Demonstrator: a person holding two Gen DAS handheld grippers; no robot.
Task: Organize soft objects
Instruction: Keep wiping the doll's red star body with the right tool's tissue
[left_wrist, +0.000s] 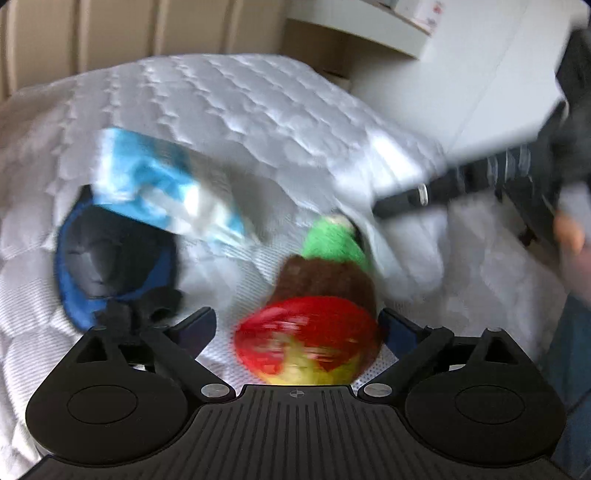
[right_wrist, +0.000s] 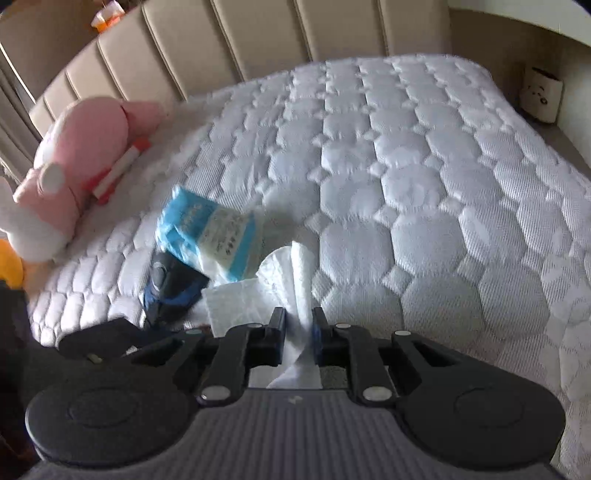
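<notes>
Tissue sits pinched in your right hand-held gripper, jaws clenched on a gathered fold, likely so the sheet lifts clear of the bed without dragging. Your left hand-held gripper stands released, jaws wide either side of the red, brown and green plush toy, not visibly pressing it; blur hides contact. Blue tissue pack and dark blue pouch lie touching, near the bed's left edge, beside the pink plush.

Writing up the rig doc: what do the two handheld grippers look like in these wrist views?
The left gripper and the right gripper match: a black ribbed body, round black side discs, black linkage arms on silver pivot pins, and dark fingers with blue pads. Each has a small centre mark on its body. No cables or sleeves show.
</notes>
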